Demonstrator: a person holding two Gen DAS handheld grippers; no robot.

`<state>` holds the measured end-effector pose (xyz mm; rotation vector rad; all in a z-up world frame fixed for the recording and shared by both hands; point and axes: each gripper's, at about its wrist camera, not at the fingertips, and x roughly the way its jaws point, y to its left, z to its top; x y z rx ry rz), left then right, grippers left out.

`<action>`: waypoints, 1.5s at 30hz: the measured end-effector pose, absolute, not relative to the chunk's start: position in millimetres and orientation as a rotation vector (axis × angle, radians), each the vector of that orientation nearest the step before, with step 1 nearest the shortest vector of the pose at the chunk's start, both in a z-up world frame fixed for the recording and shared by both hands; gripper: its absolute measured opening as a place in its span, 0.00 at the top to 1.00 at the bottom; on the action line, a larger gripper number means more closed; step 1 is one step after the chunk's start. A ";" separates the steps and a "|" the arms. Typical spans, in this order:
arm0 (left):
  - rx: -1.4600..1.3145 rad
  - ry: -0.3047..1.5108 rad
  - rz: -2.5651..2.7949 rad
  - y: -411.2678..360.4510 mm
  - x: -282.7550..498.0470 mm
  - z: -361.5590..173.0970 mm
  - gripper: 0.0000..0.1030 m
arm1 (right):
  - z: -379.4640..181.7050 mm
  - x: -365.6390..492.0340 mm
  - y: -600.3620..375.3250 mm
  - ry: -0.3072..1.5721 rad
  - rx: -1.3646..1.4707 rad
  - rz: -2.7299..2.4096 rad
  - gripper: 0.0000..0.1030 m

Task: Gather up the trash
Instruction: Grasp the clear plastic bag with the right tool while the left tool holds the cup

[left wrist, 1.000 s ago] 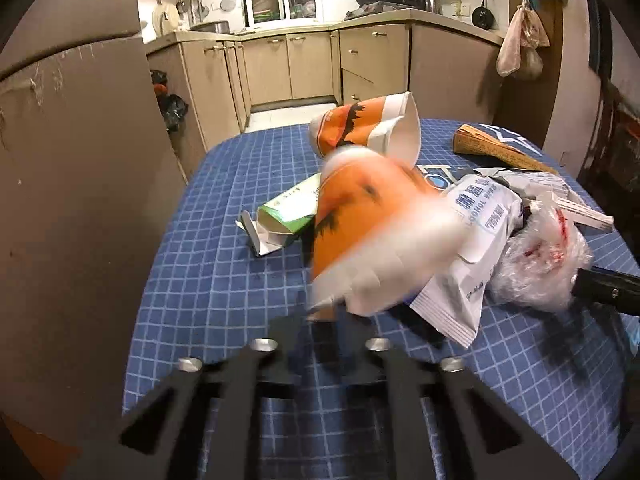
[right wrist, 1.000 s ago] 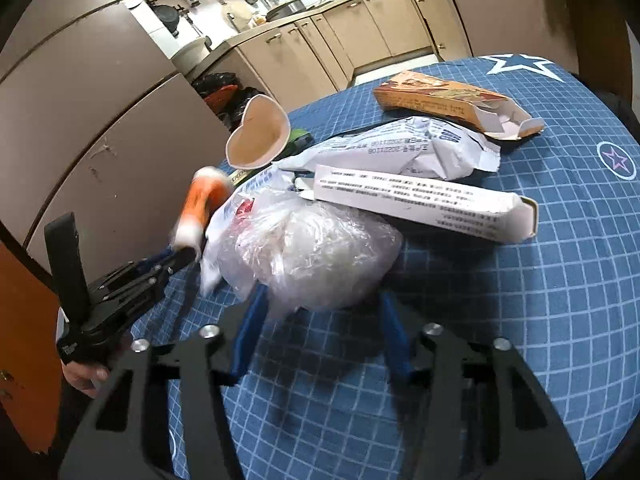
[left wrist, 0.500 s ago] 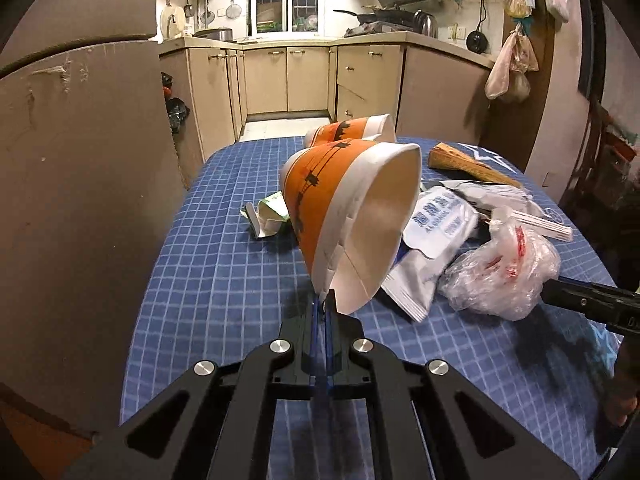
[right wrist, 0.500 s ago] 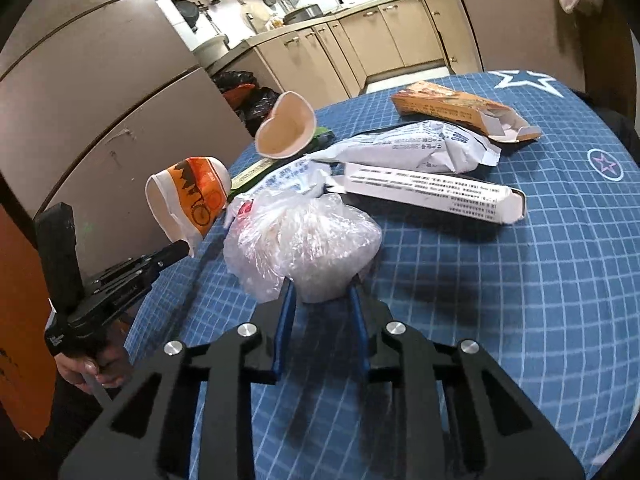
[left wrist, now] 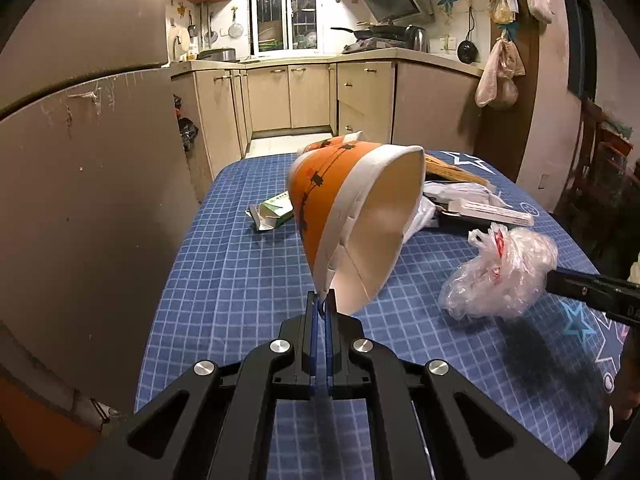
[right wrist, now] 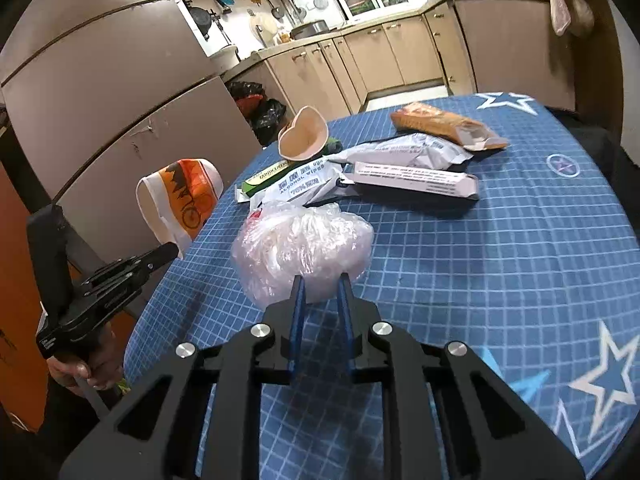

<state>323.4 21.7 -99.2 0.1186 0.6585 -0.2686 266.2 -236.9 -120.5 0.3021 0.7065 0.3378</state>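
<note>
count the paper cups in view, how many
2. One orange paper cup is pinched by its rim in the left tongs, lifted off the table. A second cup lies on its side in the trash pile, behind the wipes packet. More may be hidden underneath.

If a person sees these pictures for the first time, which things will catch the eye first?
First, the orange paper cup, pinched at its rim by the left hand-held gripper and lifted above the blue checked tablecloth. Next, the crumpled clear plastic bag, squeezed by the right hand-held gripper, with more packaging lying behind it.
</note>
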 end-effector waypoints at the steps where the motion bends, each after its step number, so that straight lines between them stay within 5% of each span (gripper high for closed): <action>1: 0.119 0.658 -0.270 21.3 321.3 -99.0 0.96 | -119.8 263.2 -237.6 0.702 0.300 0.336 0.87; 34: 0.159 0.585 -0.388 -36.8 284.2 -67.8 0.96 | -69.8 195.6 -280.0 0.525 0.274 0.191 0.92; 45: 0.167 0.586 -0.394 -38.6 280.0 -67.7 0.96 | -115.3 221.0 -280.9 0.678 0.265 0.164 1.00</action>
